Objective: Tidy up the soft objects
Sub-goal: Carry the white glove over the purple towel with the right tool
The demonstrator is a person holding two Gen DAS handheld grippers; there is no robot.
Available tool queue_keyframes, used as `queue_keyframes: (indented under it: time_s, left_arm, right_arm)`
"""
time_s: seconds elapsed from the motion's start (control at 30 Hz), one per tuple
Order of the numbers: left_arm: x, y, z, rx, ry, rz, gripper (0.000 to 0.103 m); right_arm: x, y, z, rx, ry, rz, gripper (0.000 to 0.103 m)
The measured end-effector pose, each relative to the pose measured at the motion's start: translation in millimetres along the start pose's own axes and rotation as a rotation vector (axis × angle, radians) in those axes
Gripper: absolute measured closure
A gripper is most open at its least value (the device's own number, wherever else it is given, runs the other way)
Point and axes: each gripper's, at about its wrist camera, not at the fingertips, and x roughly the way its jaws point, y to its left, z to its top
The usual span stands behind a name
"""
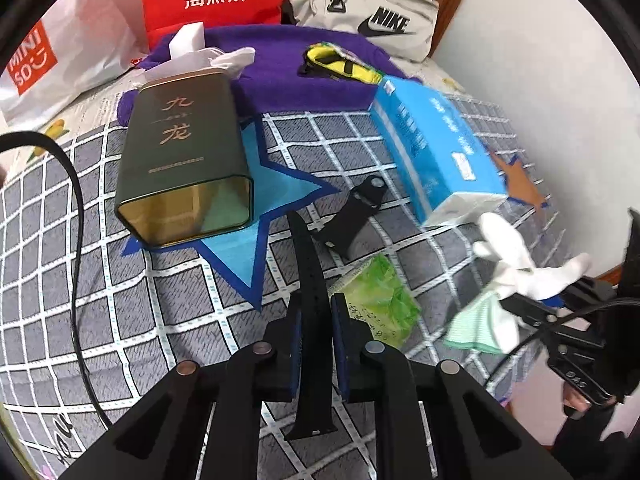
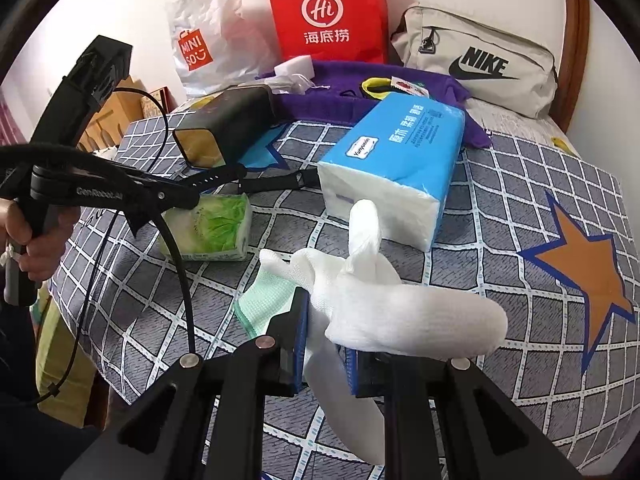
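your left gripper (image 1: 316, 344) is clamped on the black strap (image 1: 310, 300), which sticks up over the checked bedspread (image 1: 120, 320). your right gripper (image 2: 326, 346) pinches the white glove (image 2: 400, 312), whose fingers flop loose; the grip seems shallow, so a swing could shed it.

Grey white-checked bedspread (image 2: 500, 208) with orange star (image 2: 592, 276), blue tissue pack (image 2: 400, 152), white glove (image 2: 400, 304), purple towel (image 1: 288, 76).
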Motion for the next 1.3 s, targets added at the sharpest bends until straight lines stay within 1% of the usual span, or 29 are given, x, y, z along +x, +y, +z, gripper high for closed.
queue_keyframes:
  time_s: [0.03,0.13,0.27,0.43,0.5,0.57,0.63,0.73,0.87,0.93,1.2,1.3]
  left_arm:
    - [0,2,-1,-0.001,0.01,-0.013,0.09]
    - [4,10,0,-0.034,0.023,-0.003,0.09]
    - [13,18,7,-0.067,0.029,-0.037,0.09]
    - [26,17,15,-0.065,0.035,-0.021,0.09]
    - [29,17,15,-0.06,0.033,-0.02,0.097]
    - [28,16,15,-0.058,0.018,-0.022,0.098]
    - [22,14,15,-0.05,-0.007,-0.016,0.099]
    - [13,13,15,-0.039,-0.033,0.012,0.099]
    - [0,16,15,-0.048,-0.057,0.008,0.099]
    - [-7,16,16,-0.055,-0.072,0.005,0.099]
    - [-31,9,19,-0.032,-0.116,-0.003,0.099]
    - [-38,10,25,-0.039,-0.132,-0.006,0.099]
  right_arm:
    - [0,0,0,-0.002,0.001,0.007,0.087]
    - [2,2,0,-0.004,0.012,0.014,0.087]
    - [5,5,1,-0.01,0.02,0.018,0.087]
    - [4,4,0,-0.014,0.022,0.014,0.087]
    - [5,2,-1,-0.007,0.026,0.009,0.087]
    - [5,0,-2,0.001,0.028,0.009,0.087]
    - [2,-2,-2,0.006,0.023,0.006,0.087]
    - [-2,-2,-1,-0.001,0.01,-0.002,0.087]
    - [-10,1,3,-0.02,-0.009,-0.003,0.087]
    - [-15,2,7,-0.017,-0.021,0.013,0.087]
    - [-34,8,31,-0.024,-0.07,0.049,0.087]
    - [-37,8,43,-0.026,-0.086,0.048,0.087]
